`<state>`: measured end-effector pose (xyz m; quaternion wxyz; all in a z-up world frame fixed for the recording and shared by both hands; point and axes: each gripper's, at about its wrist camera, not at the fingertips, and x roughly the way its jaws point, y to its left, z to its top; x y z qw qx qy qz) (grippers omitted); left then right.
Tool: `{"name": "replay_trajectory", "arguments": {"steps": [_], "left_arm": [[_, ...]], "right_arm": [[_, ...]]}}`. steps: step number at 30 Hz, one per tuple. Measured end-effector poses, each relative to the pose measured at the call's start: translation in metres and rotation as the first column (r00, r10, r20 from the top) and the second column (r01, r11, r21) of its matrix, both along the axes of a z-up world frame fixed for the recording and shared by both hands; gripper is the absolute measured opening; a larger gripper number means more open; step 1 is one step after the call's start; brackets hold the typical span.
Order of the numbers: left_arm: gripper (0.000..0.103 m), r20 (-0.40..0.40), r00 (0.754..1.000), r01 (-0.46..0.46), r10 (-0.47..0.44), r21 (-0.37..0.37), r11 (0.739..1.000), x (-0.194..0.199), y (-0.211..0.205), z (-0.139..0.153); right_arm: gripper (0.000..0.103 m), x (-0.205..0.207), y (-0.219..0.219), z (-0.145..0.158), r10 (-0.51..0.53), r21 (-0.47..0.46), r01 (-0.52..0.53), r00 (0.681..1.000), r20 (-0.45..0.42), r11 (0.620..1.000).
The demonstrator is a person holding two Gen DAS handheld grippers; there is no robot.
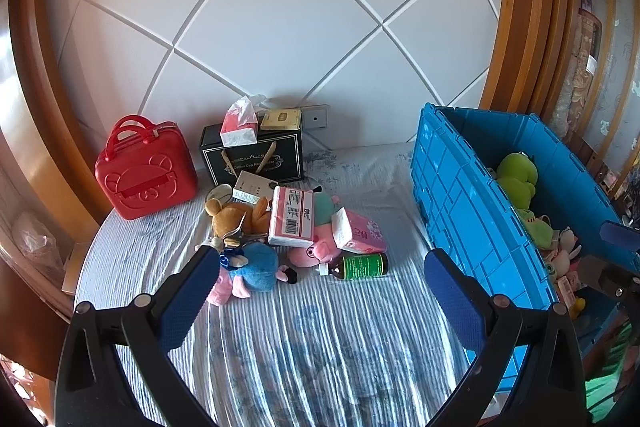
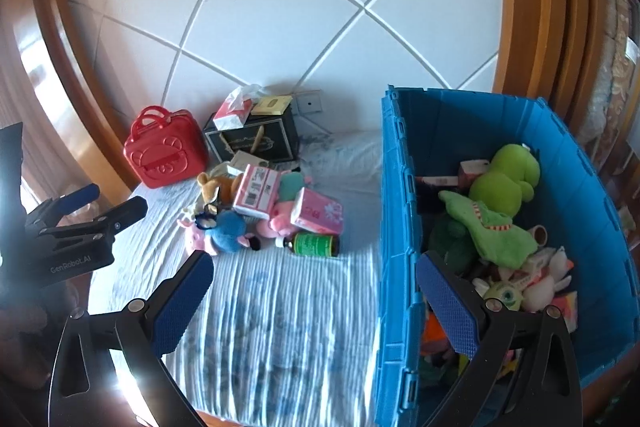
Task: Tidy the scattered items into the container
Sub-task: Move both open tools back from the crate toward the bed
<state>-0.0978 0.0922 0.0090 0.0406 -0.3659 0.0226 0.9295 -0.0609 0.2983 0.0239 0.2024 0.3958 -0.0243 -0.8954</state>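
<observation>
- Lying ahead of left gripper (image 1: 320, 291) on striped bedsheet (image 1: 328, 347): toy pile w/ blue plush (image 1: 256, 265), brown-glass bottle (image 1: 356, 265), pink tissue pack (image 1: 362, 231); blue crate (image 1: 452, 195) to its right.
- Hard to make out: small bits at crate bottom.
- Spread wide, empty: left gripper.
- Spread wide, empty, straddling crate's near wall: right gripper (image 2: 316, 301); green plush (image 2: 506, 179) inside crate.

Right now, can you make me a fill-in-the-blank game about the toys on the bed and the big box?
1. The big crate that already holds toys is coloured ____.
2. The green frog plush lies ____ the crate.
3. The brown bottle with the green label lies on its ____ on the bed.
4. The left gripper and the right gripper are both ____ and hold nothing.

Missing words: blue; inside; side; open
</observation>
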Motion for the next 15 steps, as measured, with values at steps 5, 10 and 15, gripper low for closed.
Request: {"name": "replay_trajectory", "arguments": {"steps": [5, 10, 15], "left_arm": [[0.103, 0.0, 1.0, -0.018, 0.018, -0.004, 1.0, 0.006, -0.01, -0.001], [0.103, -0.008, 1.0, -0.024, 0.024, 0.005, 1.0, 0.01, -0.016, -0.002], [0.103, -0.032, 0.999, -0.03, 0.03, 0.011, 0.999, 0.013, -0.019, 0.0]], "right_arm": [[0.103, 0.006, -0.009, 0.001, 0.011, 0.008, -0.011, 1.0, 0.001, 1.0], [0.103, 0.009, -0.012, 0.001, 0.015, 0.011, -0.015, 1.0, 0.004, 1.0], [0.103, 0.012, -0.016, 0.001, 0.025, 0.012, -0.025, 1.0, 0.005, 1.0]]}}
